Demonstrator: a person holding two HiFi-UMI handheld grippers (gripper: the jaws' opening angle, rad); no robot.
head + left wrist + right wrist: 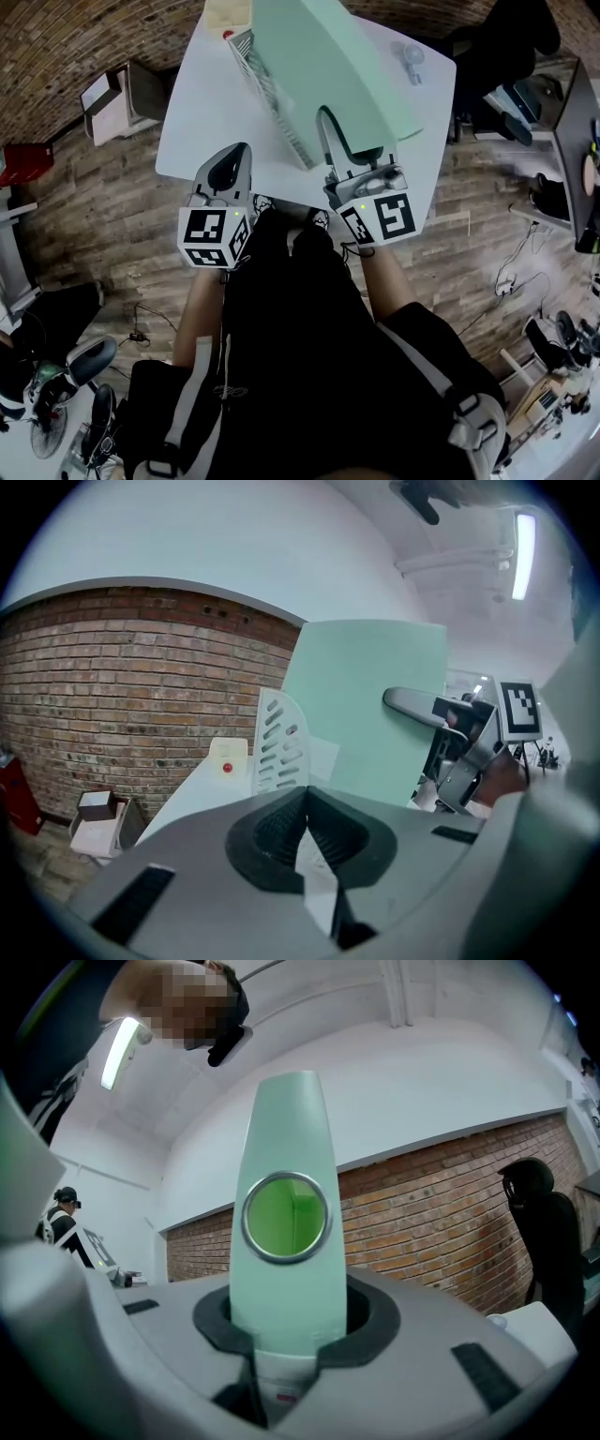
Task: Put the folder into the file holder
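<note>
One mint-green folder [328, 66] is held on edge over the white surface [202, 112]. The right gripper [345, 141] is clamped on the spine at the folder's 6 o'clock end, and the long axis runs from 6 toward 12 o'clock. The slotted white file holder [272, 103] stands just at the folder's 9 o'clock, parallel to it, so the move probably calls for a short shift that way. The left gripper [228, 169], jaws together and empty, sits at the holder's 7 o'clock. A small white box with a red dot [228, 35] lies at the holder's 12 o'clock, seemingly clear of the path.
</note>
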